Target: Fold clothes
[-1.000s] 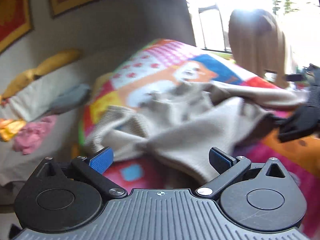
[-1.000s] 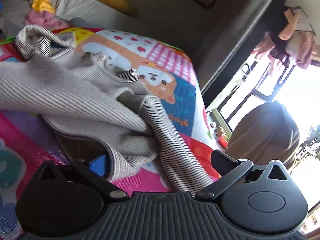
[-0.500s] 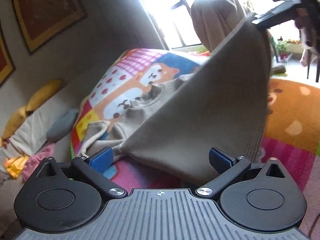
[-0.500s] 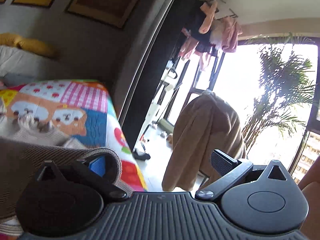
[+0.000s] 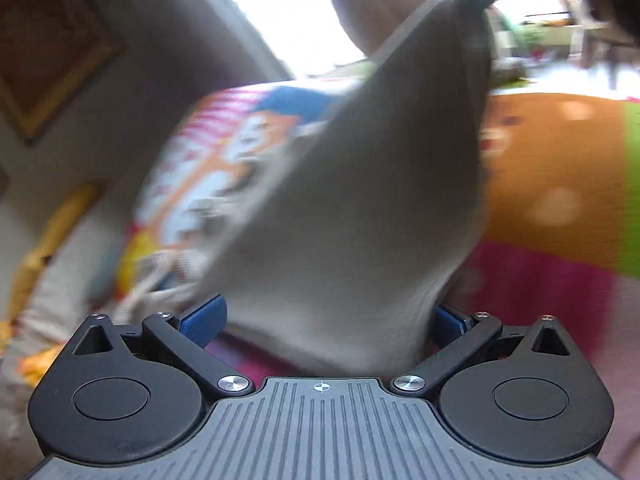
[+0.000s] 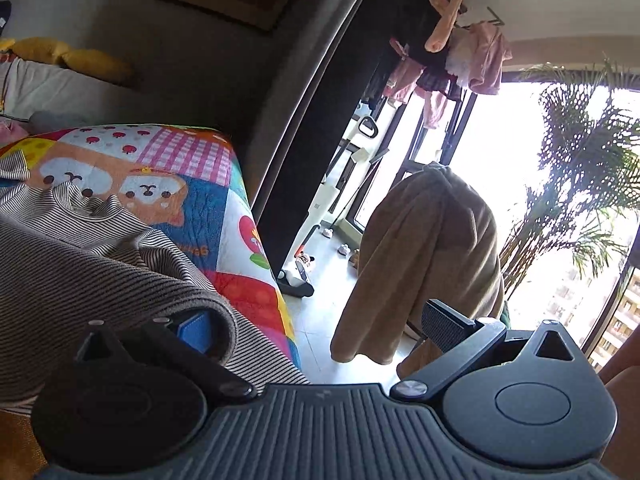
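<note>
Sweater point(image 5: 360, 216) hangs stretched between both tools above the quilt's point(image 6: 224, 216) window-side edge, its hem draped over the right gripper's point(image 6: 320, 324) left finger. Since 0.5 s ago it rose closer to the left gripper point(image 5: 328, 320). Both grippers' fingers stand spread; whether either truly pinches cloth, I cannot tell.

Counted: one striped sweater point(image 6: 80, 264), one patchwork quilt point(image 6: 208, 200), one draped brown blanket point(image 6: 432, 256), two yellow cushions point(image 6: 68, 60), one potted palm point(image 6: 580, 184).
</note>
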`<state>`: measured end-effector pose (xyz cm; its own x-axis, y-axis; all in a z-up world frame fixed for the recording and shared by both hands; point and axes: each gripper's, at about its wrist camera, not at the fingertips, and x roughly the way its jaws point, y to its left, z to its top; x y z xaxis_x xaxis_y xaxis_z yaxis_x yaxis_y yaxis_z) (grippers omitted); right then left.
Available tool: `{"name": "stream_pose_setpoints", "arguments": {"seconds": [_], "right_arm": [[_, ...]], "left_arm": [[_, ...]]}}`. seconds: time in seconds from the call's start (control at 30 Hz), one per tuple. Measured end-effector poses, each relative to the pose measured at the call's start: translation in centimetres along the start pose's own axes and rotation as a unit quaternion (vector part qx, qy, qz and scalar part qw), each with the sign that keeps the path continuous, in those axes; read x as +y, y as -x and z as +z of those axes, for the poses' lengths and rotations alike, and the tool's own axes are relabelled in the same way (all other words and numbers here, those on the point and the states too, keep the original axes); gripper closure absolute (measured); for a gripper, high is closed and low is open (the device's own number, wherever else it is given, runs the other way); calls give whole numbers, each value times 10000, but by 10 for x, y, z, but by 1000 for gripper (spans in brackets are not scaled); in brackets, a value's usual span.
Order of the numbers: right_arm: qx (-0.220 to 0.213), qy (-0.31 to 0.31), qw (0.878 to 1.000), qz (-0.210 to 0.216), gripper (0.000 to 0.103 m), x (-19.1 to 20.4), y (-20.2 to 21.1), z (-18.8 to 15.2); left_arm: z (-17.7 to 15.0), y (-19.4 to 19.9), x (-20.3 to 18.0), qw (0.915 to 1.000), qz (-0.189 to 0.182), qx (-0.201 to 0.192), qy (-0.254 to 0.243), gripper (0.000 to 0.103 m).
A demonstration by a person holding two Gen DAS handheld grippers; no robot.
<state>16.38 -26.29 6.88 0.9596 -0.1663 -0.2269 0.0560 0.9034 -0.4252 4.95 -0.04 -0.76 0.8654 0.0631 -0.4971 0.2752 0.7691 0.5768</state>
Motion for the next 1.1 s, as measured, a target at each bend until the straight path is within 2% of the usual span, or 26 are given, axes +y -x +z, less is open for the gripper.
{"name": "stream_pose_setpoints", "arguments": {"seconds": [0.07, 0.2, 0.27, 0.37, 0.47, 0.63, 0.73, 0.8, 0.9, 1.0, 1.1], "right_arm": [[96, 52, 9999, 103, 0, 2, -1, -5], [591, 338, 9946, 789, 0, 18, -3, -23], [773, 707, 9894, 1002, 0, 33, 0, -35], [768, 1091, 9856, 1036, 0, 43, 13, -49], [683, 877, 9877, 1103, 0, 26, 31, -45], [629, 850, 9867, 1232, 0, -1, 78, -48], [746, 1003, 9829, 1355, 0, -4, 110, -69], [971, 1029, 9773, 1578, 0, -3, 122, -85], [1236, 1013, 9624, 2195, 0, -4, 135, -108], [1202, 475, 9483, 2899, 0, -24, 144, -101], [899, -367, 9358, 3388, 0, -51, 143, -77]], "left_arm": [[-9, -6, 26, 9990, 406, 183, 102, 0], [-27, 1, 63, 9966, 670, 426, 197, 0], [-35, 8, 69, 9961, 687, 541, 87, 0], [-47, 19, 66, 9957, 542, 732, -185, 0], [-57, 35, 57, 9945, 596, 705, -494, 0], [-65, 75, 56, 9955, 606, 550, -485, 0], [-84, 105, 46, 9967, 327, 546, -508, 0], [-95, 118, 37, 9970, -78, 627, -443, 0], [-108, 126, 25, 9936, -766, 748, -368, 0], [-109, 133, 31, 9912, -1135, 644, -198, 0], [-94, 137, 62, 9876, -1414, 260, 628, 0]]}}
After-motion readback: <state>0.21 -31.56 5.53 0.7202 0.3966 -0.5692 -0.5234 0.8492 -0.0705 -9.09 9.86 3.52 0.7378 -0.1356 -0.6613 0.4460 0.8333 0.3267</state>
